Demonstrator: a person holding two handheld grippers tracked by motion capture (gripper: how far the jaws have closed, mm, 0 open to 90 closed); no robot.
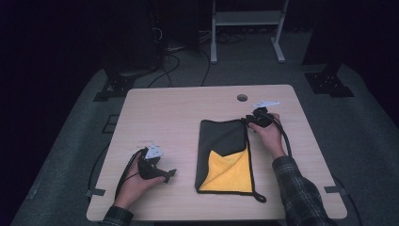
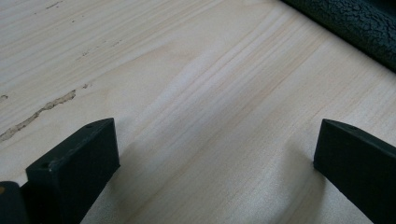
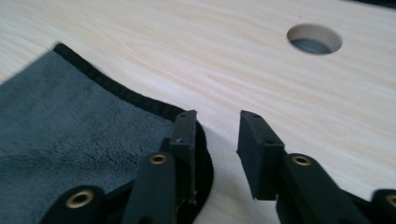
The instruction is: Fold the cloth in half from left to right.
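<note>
Two grippers: right gripper (image 3: pixel 215 135), jaws apart at the far right corner of the microfibre cloth (image 1: pixel 225 157); left gripper (image 1: pixel 162 174), jaws apart over bare table (image 1: pixel 179 108). Cloth half-folded near the table's front edge; folding probably unfinished.

No lettering, label, brand mark, number or sign can be read on any surface.
</note>
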